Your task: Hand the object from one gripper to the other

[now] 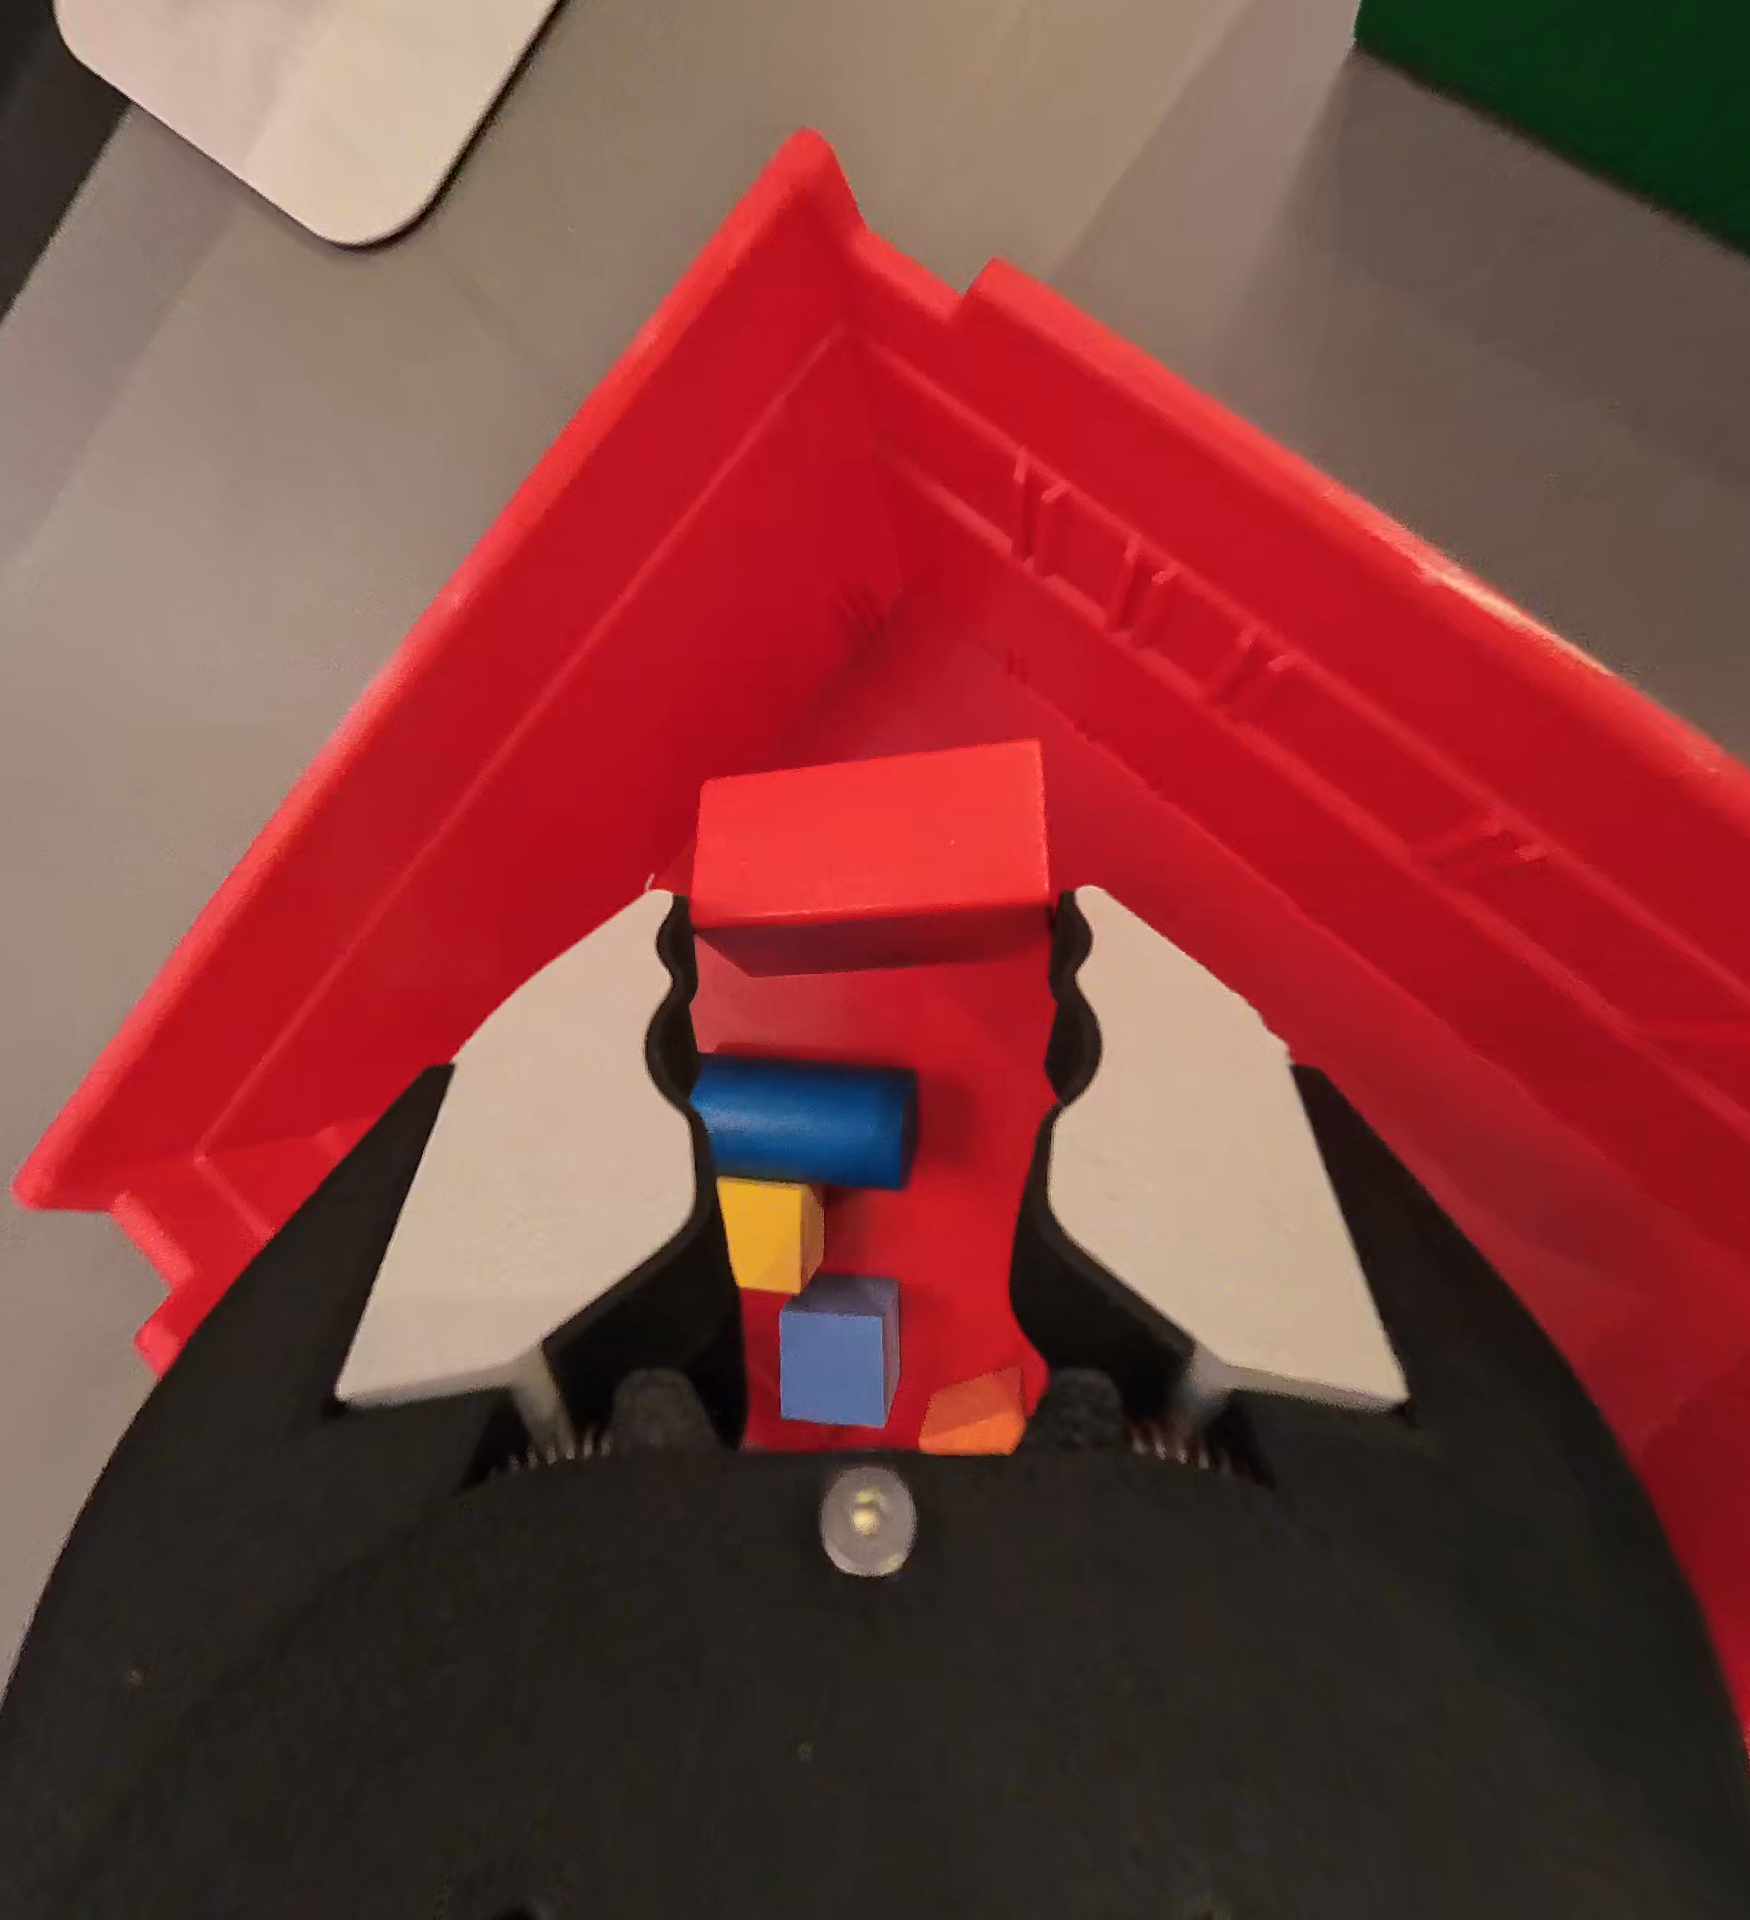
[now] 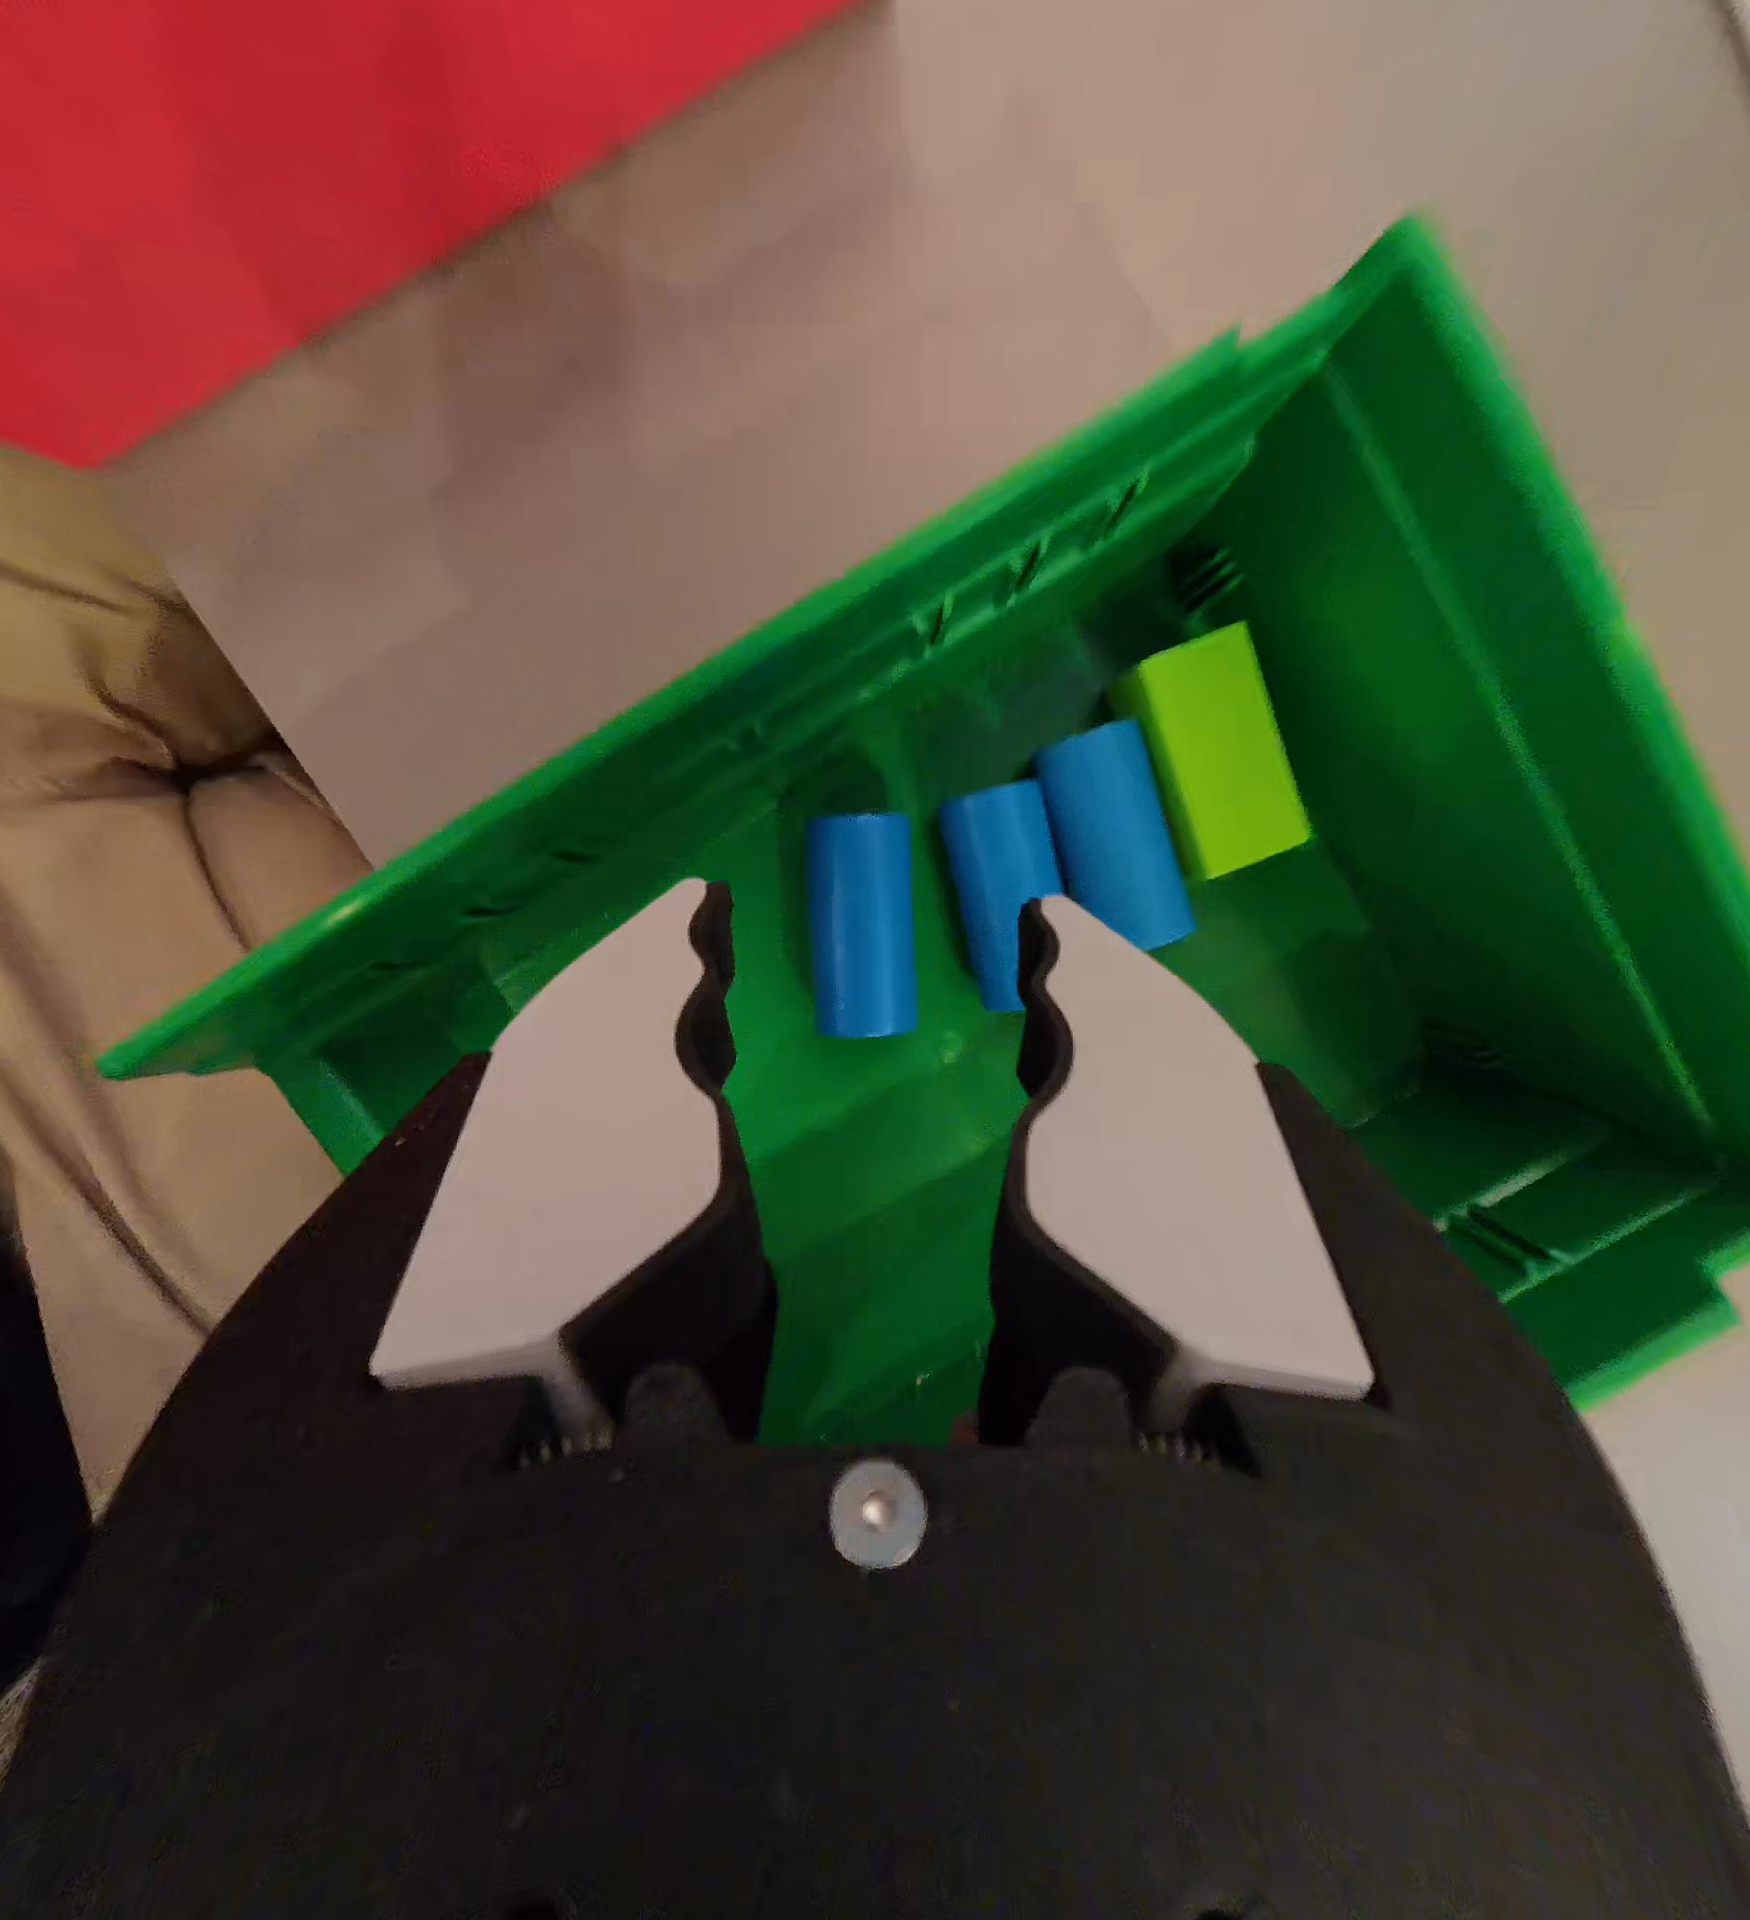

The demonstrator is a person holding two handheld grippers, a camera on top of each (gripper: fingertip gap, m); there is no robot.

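Note:
In the left wrist view my left gripper (image 1: 869, 914) is shut on a red rectangular block (image 1: 871, 831), held crosswise at the fingertips above the red bin (image 1: 538, 675). In that bin lie a dark blue cylinder (image 1: 809, 1127), a yellow cube (image 1: 772, 1236), a light blue cube (image 1: 835, 1351) and an orange piece (image 1: 975, 1413). In the right wrist view my right gripper (image 2: 873, 904) is open and empty above the green bin (image 2: 1473, 727). That bin holds three blue cylinders (image 2: 860, 925) and a lime green block (image 2: 1219, 748).
Both bins stand on a grey table (image 1: 175, 520). A white flat thing (image 1: 310, 104) lies at the far left, and a corner of the green bin (image 1: 1629, 125) shows at the top right. In the right wrist view, beige fabric (image 2: 71, 779) lies left, and the red bin (image 2: 227, 187) is beyond it. Across from one pair of fingers to the other is roughly 30 cm. The yellow cube (image 1: 772, 1236) is about 9 cm from my left fingertips.

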